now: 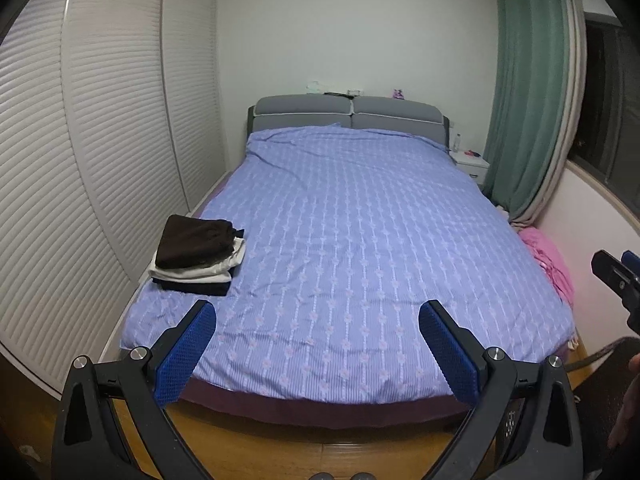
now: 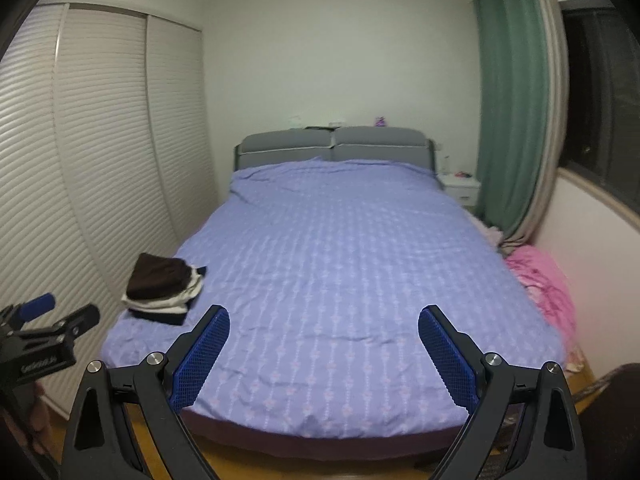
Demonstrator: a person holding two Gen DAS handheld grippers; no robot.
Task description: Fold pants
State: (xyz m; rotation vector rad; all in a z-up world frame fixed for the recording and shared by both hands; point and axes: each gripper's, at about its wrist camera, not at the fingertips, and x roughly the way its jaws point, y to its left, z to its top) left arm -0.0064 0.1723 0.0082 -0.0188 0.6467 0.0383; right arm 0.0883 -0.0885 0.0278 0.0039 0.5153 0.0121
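Observation:
A stack of folded clothes (image 1: 198,258), dark brown on top, then white and black, lies on the near left corner of the bed (image 1: 352,216). It also shows in the right wrist view (image 2: 164,290). My left gripper (image 1: 318,316) is open and empty, held above the foot of the bed. My right gripper (image 2: 324,320) is open and empty, also above the foot of the bed. The right gripper's tips show at the right edge of the left wrist view (image 1: 618,276). The left gripper shows at the left edge of the right wrist view (image 2: 48,320). No unfolded pants are in view.
White louvred wardrobe doors (image 1: 100,140) run along the left of the bed. A pink cloth (image 1: 550,260) lies beside the bed on the right, under a green curtain (image 1: 524,100). A white nightstand (image 1: 470,164) stands by the grey headboard (image 1: 348,114). Wooden floor (image 1: 320,448) lies below.

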